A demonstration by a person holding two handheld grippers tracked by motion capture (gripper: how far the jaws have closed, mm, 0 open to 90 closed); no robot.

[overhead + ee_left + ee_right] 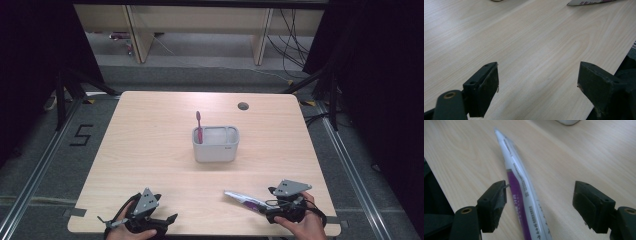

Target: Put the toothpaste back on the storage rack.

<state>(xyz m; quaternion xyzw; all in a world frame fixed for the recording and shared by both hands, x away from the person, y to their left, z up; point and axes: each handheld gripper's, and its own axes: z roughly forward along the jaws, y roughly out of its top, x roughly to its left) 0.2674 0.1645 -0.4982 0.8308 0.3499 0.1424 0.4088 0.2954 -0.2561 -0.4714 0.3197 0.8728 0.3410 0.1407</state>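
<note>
The toothpaste tube (245, 200) lies flat on the table (150, 145) in the lower right of the high view, its flat crimped end pointing toward the frame's centre. It lies just in front of the right tool (265, 210) and well apart from the grey holder (215, 145) at the middle of the frame. A pink toothbrush (198, 126) already stands upright in the holder's left compartment; the wider compartment beside it appears unoccupied.

Progress, as judged: the tube has not been grasped or lifted. Closing on it, carrying it to the holder and placing it there all appear to remain.

Right tool: jaws wide apart. In the right gripper view the tube (524, 195) runs from the upper left of the frame to the bottom centre, lying between the jaws and nearer the left-hand one; whether that jaw touches it cannot be told.

Left tool (150, 220): jaws apart, nothing between them, at the lower left of the high view near the table's front edge.

View differences: the right gripper view gives the tube's white and purple print and its offset between the jaws, which the high view leaves too small to read. The left gripper view shows bare wood grain and the tube's tip (591, 2) at its upper right. The high view alone supplies the holder layout and the toothbrush.
</note>
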